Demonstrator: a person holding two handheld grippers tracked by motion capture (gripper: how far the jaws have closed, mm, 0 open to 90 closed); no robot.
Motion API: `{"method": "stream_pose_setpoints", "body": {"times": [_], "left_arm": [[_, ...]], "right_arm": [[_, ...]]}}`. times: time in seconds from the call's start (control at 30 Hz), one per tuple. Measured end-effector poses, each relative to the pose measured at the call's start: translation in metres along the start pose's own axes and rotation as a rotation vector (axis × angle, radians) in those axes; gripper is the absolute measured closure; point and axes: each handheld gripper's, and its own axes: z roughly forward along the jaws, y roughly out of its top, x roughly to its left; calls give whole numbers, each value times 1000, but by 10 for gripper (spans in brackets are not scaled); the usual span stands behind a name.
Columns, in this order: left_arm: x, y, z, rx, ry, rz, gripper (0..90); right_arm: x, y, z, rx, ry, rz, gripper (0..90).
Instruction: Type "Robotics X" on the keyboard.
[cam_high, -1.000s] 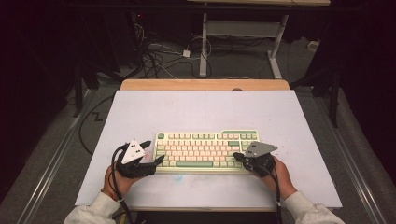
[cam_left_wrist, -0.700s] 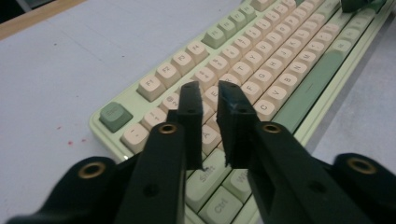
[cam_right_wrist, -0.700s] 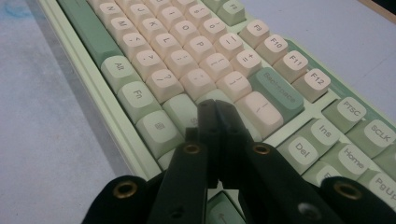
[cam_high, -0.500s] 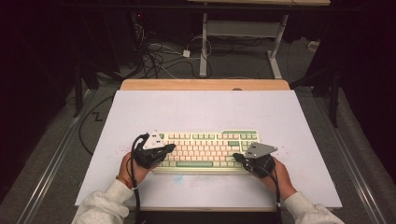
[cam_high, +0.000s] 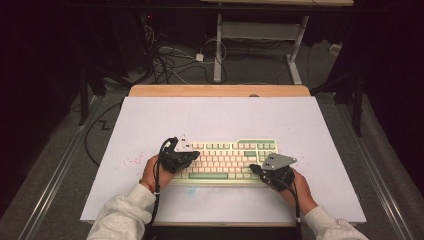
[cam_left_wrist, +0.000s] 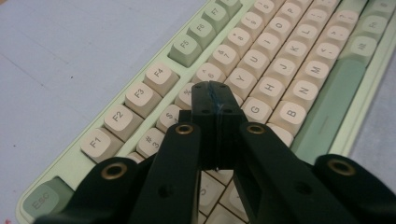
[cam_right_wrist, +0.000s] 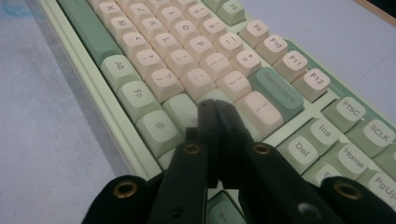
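Keyboard under both; left gripper and right gripper closed.

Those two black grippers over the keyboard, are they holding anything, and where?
Nothing is held. The left gripper and the right gripper both have their jaws shut together with nothing between them, poised above the keyboard.

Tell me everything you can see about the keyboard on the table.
The keyboard is a pale green case, plastic by the look, with cream letter and number keys and darker green ones such as Esc, Backspace and the space bar. It lies flat on the white table cover, near the person's edge, long side across. The left gripper is over its left end and the right gripper over its right end, both with fingers shut and pointing at the keys; whether they touch a key is unclear.
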Motion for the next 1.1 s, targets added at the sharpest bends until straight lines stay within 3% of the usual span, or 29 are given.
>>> {"method": "stream_pose_setpoints", "body": {"times": [0.2, 0.63, 0.77, 0.87, 1.1], "left_arm": [[1, 1, 7, 8, 3, -14, 874], [-3, 2, 13, 33, 20, 10, 874], [-5, 2, 15, 49, 19, 21, 875], [-9, 3, 16, 69, 44, 56, 875], [-10, 5, 5, 7, 62, 59, 874]], "right_arm": [[0, 0, 0, 1, 1, -6, 900], [1, 0, 0, 3, -4, -4, 900], [1, 1, 0, 3, -2, -7, 900], [1, 1, -1, 9, -1, -3, 900], [-3, 3, -7, -10, 3, 0, 900]]}}
